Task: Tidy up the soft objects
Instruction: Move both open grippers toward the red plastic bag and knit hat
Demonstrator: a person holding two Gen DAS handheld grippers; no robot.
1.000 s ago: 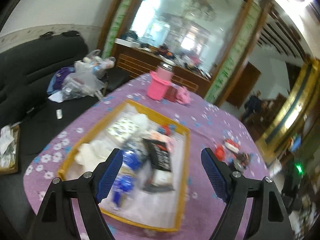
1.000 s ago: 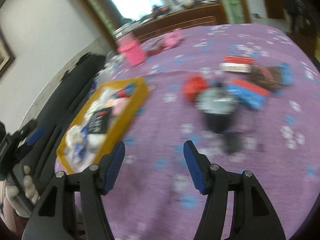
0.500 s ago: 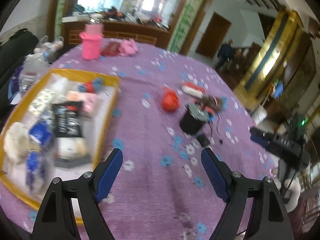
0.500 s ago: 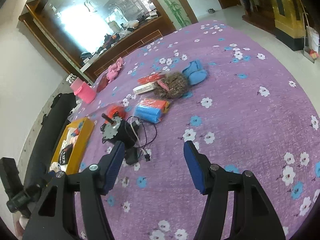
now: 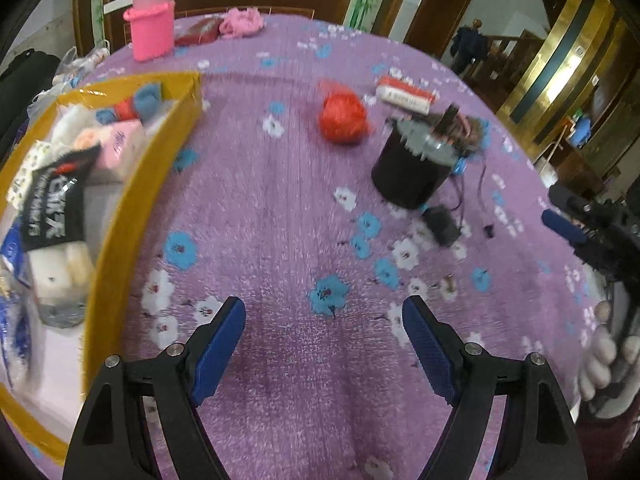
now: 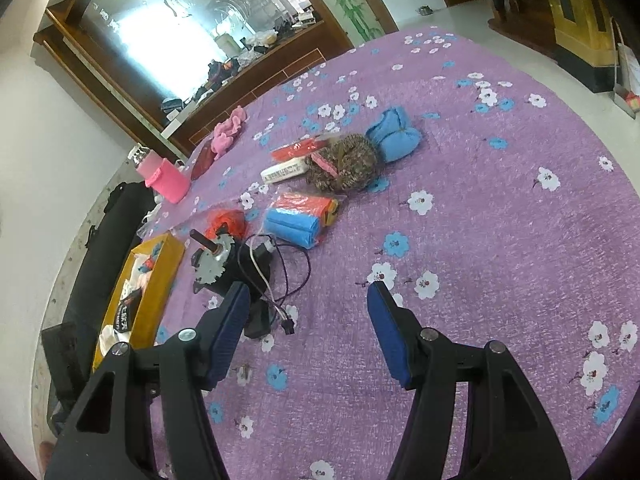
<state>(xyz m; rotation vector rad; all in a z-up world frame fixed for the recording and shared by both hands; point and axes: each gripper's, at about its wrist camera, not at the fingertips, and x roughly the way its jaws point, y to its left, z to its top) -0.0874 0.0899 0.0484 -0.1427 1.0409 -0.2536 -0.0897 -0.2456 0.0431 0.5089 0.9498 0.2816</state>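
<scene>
A yellow tray (image 5: 132, 216) (image 6: 160, 276) full of soft packets and cloths lies at the table's left. A red mesh ball (image 5: 343, 117) (image 6: 228, 221), a blue and orange roll pack (image 6: 298, 216), a brown knitted bundle (image 6: 346, 162), a blue cloth bundle (image 6: 394, 132) and a white and red box (image 5: 406, 94) (image 6: 285, 171) lie on the purple flowered cloth (image 5: 280, 208). My left gripper (image 5: 325, 326) is open and empty above bare cloth, right of the tray. My right gripper (image 6: 308, 300) is open and empty, nearer than the roll pack.
A black motor (image 5: 412, 164) (image 6: 216, 264) with loose wires and a small black plug (image 6: 262, 320) lies mid-table. A pink cup (image 5: 151, 28) (image 6: 165, 178) and pink cloth (image 5: 242, 24) (image 6: 228, 132) sit at the far edge. A black sofa (image 6: 104, 248) lies beyond the tray.
The left view has swung right from over the tray to the cloth facing the red ball and motor. The right view has moved closer to the motor and rolls. Both grippers stay open.
</scene>
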